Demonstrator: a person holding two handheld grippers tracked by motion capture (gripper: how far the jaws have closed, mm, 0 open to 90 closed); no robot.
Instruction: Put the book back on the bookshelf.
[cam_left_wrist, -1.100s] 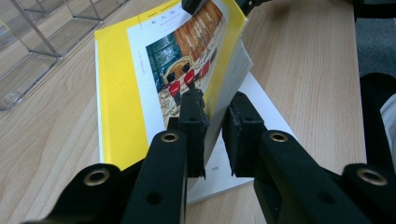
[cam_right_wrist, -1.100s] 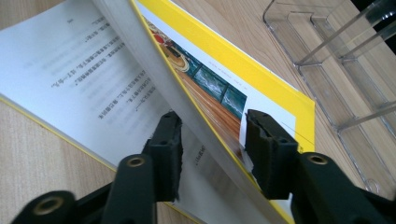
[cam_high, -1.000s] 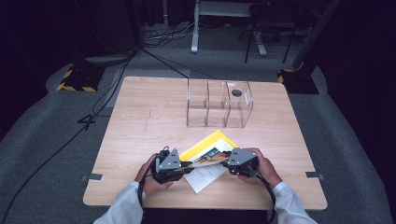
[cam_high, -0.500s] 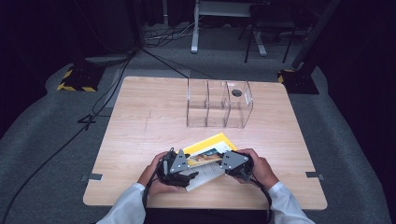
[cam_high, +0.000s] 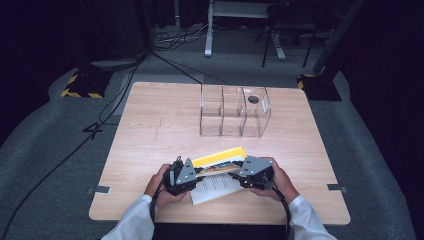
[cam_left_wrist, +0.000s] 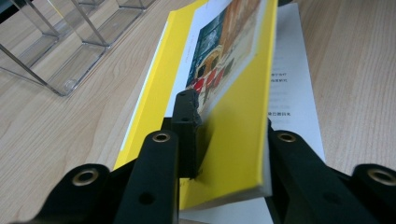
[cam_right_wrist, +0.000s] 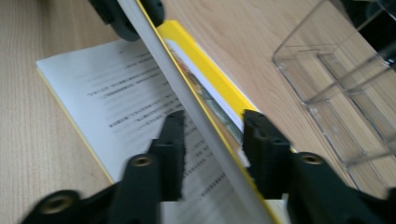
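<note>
A yellow-covered book (cam_high: 220, 161) lies open near the table's front edge, with a white printed page (cam_high: 215, 186) flat on the wood. Its front part is lifted on edge between my two grippers. My left gripper (cam_high: 197, 172) (cam_left_wrist: 229, 121) is shut on that raised part (cam_left_wrist: 233, 116); its jaws have just been closing, and one finger (cam_left_wrist: 187, 112) presses the pictured cover. My right gripper (cam_high: 241, 172) (cam_right_wrist: 212, 121) straddles the same raised part (cam_right_wrist: 187, 107) from the other end. Its jaws have just been opening, and a gap shows beside each pad.
A clear plastic organizer (cam_high: 232, 112) (cam_right_wrist: 345, 79) with three compartments stands at the table's far middle, a small dark thing in its right compartment. Bare wood (cam_high: 150, 130) lies between it and the book. Cables and stands are on the floor beyond.
The raised yellow part has swung from a slant to lie more across, between the two grippers. Both hands have stayed nearly in place.
</note>
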